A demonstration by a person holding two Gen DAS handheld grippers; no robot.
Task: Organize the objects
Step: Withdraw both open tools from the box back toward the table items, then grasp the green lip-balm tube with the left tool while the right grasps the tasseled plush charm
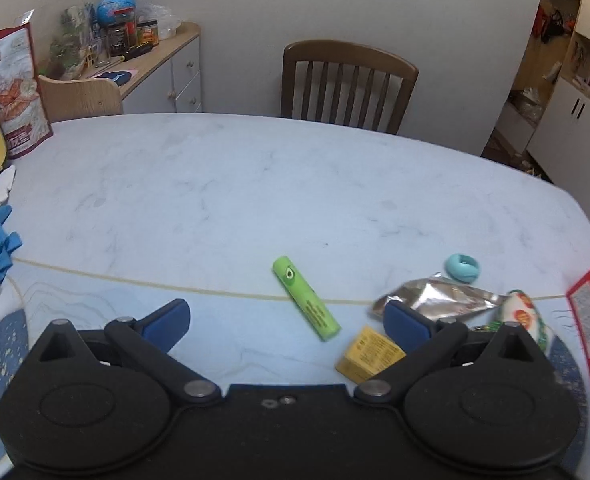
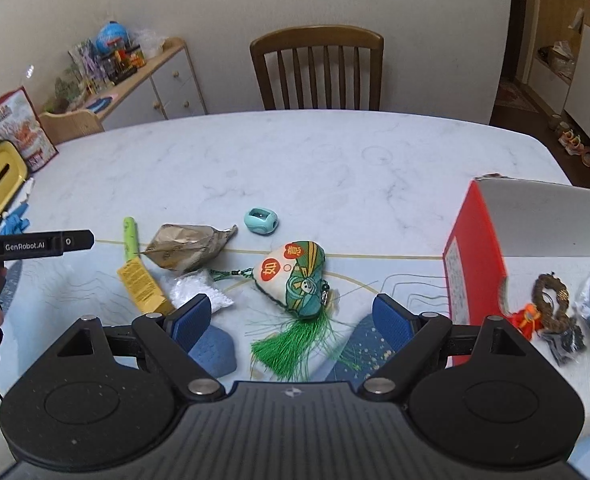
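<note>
Marbled tabletop [image 2: 295, 152] bears crinkled foil pouch [image 2: 187, 246], tasselled sachet [image 2: 295, 280].

A white marble-veined tabletop [image 2: 295, 152] is seen, overlaid near the front by a pale blue mat [image 1: 95, 304] printed with a thin gold line and dark blue speckled patches. A lime-green tube [image 1: 306, 298] is marked with a small avocado figure. A mustard-yellow box [image 2: 141, 285] carries black print. A crinkled silver foil pouch [image 1: 439, 298] is shown beside a turquoise ring-shaped sharpener [image 2: 261, 221]. A stuffed cloth sachet [image 2: 295, 276] is patterned in green, cream and red, with a green tassel. A red and white carton [image 2: 479, 248] is visible. Blue pads are worn on the black right gripper [image 2: 291, 322].
</note>
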